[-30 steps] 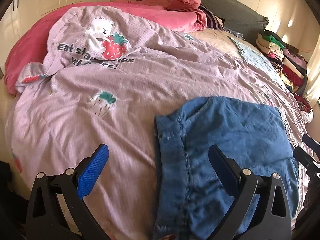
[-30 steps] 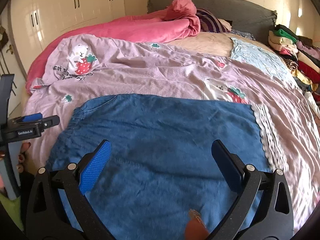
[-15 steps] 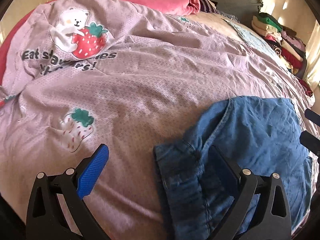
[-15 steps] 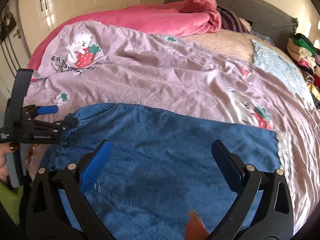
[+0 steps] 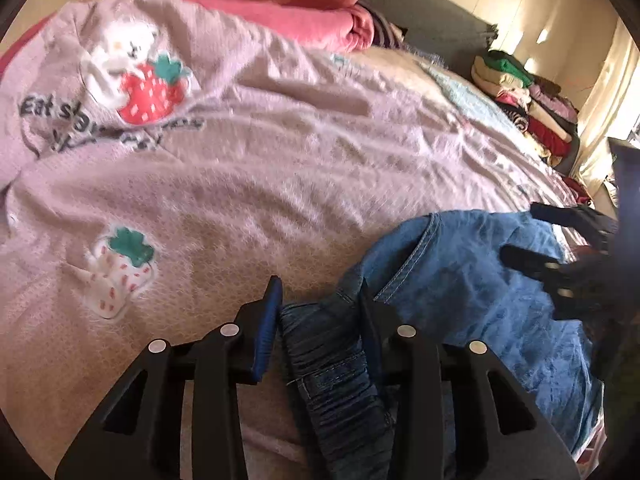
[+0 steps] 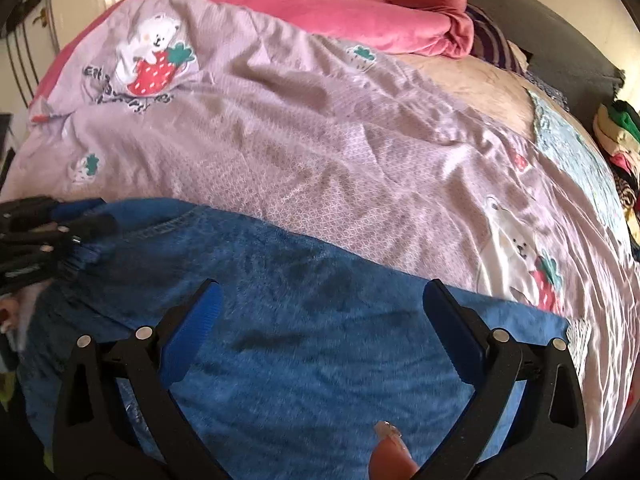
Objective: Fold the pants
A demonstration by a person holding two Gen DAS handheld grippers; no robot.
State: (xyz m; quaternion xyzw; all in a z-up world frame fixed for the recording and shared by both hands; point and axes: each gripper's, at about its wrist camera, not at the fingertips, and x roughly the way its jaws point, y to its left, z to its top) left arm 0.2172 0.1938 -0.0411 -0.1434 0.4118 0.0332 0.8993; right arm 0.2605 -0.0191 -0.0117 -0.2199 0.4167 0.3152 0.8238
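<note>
Blue denim pants [image 5: 480, 300] lie flat on the lilac strawberry-print bedspread [image 5: 280, 184]. My left gripper [image 5: 320, 312] is at the ruched waistband [image 5: 324, 356]. Its jaws are closing, with the bunched band filling the gap between the pads. In the right wrist view the pants [image 6: 320, 360] spread across the lower frame. My right gripper [image 6: 320, 308] hangs open just above their middle, nothing between its fingers. The left gripper [image 6: 40, 232] shows at that view's left edge, at the waist end. The right gripper [image 5: 560, 248] appears dark at the right of the left wrist view.
A pink blanket [image 6: 340, 12] is heaped at the bed's far side, by a grey headboard [image 5: 432, 16]. Stacked folded clothes [image 5: 532, 108] stand at the far right. A pale blue cloth [image 6: 576, 152] lies on the right of the bed. A person's fingertip [image 6: 390, 452] shows low between the right gripper's arms.
My left gripper's jaws have gone from wide apart to narrow around the waistband. The right gripper has come lower and closer over the pants.
</note>
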